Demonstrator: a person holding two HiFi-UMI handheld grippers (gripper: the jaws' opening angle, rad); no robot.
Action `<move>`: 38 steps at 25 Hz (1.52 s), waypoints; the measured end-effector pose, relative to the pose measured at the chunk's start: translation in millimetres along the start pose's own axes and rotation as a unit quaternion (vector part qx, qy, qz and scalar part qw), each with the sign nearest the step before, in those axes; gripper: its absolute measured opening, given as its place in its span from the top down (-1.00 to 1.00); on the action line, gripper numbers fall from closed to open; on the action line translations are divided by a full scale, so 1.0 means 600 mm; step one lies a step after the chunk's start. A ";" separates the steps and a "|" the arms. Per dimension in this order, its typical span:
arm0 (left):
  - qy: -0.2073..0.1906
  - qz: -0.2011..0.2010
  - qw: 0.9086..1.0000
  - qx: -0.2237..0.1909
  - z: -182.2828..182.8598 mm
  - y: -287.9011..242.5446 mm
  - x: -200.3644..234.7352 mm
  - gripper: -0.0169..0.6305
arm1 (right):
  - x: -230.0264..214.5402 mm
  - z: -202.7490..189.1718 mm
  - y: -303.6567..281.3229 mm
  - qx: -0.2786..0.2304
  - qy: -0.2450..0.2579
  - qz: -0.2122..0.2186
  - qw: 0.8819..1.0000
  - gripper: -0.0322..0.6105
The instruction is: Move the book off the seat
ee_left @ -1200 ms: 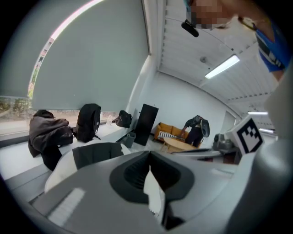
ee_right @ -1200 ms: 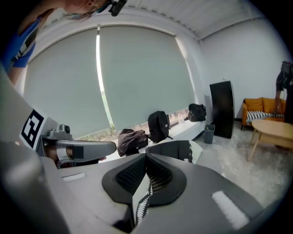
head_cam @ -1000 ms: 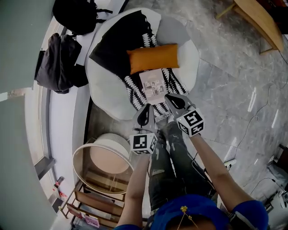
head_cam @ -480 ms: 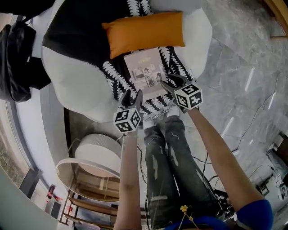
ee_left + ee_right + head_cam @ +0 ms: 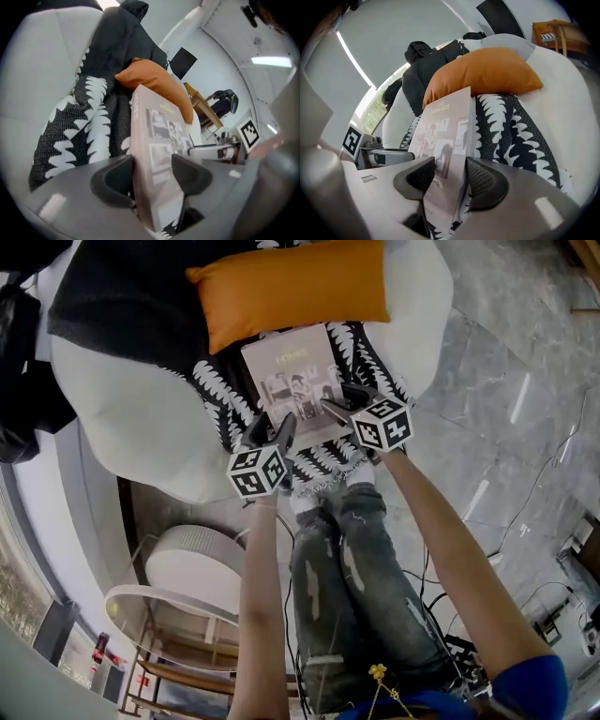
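1. Straddles the near left corner of the book (image 5: 295,381) with the left gripper (image 5: 272,434): jaws just opened to their widest, the cover's edge standing between them, not yet pinched.
2. Does the same at the near right corner with the right gripper (image 5: 340,401): jaws likewise just spread wide, the book's edge in the gap, no squeeze to be seen.
3. Ahead of both pairs of jaws, flat on the patterned throw (image 5: 220,395) draped over the white seat (image 5: 122,418): the book, cover up, with the orange cushion (image 5: 291,292) just beyond its far edge.
4. Done so far, judging from this: only the approach and the placing of the jaws around the two near corners.
5. Left to do, by the look of it: closing both pairs of jaws on the book, lifting it clear of throw and cushion, and setting it down somewhere off the seat, which is nearly the whole task.
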State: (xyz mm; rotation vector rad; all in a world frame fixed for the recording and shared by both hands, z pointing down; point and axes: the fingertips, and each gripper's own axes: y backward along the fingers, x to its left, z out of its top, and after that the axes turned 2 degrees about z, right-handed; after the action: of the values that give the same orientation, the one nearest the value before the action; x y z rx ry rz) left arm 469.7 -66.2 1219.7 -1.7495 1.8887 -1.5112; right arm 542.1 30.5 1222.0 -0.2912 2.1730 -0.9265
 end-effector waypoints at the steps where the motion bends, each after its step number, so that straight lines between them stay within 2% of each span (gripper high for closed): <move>1: -0.005 0.005 1.000 0.000 0.000 0.000 -0.001 0.18 | 0.000 0.001 0.000 0.001 -0.001 -0.004 1.000 0.26; 6: 0.001 0.029 1.000 -0.010 0.015 0.037 -0.027 0.24 | 0.022 0.019 0.035 -0.003 -0.005 -0.017 1.000 0.29; 11: 0.003 0.037 0.999 -0.029 0.075 0.145 -0.093 0.25 | 0.102 0.079 0.129 -0.012 0.008 -0.013 1.000 0.30; 20: -0.002 0.035 0.997 -0.062 0.221 0.429 -0.282 0.24 | 0.313 0.219 0.402 -0.031 0.022 -0.014 0.999 0.30; 25: -0.007 0.031 0.994 -0.100 0.330 0.598 -0.393 0.25 | 0.443 0.334 0.564 -0.053 0.067 -0.017 0.996 0.31; 30: -0.012 0.031 0.990 -0.140 0.398 0.781 -0.510 0.25 | 0.582 0.404 0.734 -0.076 0.102 -0.018 0.992 0.31; 34: -0.029 0.029 0.984 -0.171 0.421 0.905 -0.582 0.26 | 0.676 0.419 0.842 -0.105 0.109 -0.019 0.988 0.31; 38: -0.049 0.026 0.978 -0.200 0.436 0.995 -0.623 0.27 | 0.747 0.431 0.910 -0.142 0.121 -0.016 0.982 0.30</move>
State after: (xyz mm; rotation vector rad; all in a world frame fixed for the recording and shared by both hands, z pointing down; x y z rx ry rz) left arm 371.0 -18.9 476.4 -1.8660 2.2867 -1.0555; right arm 455.0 76.2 476.3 -0.3652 2.5371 -0.6965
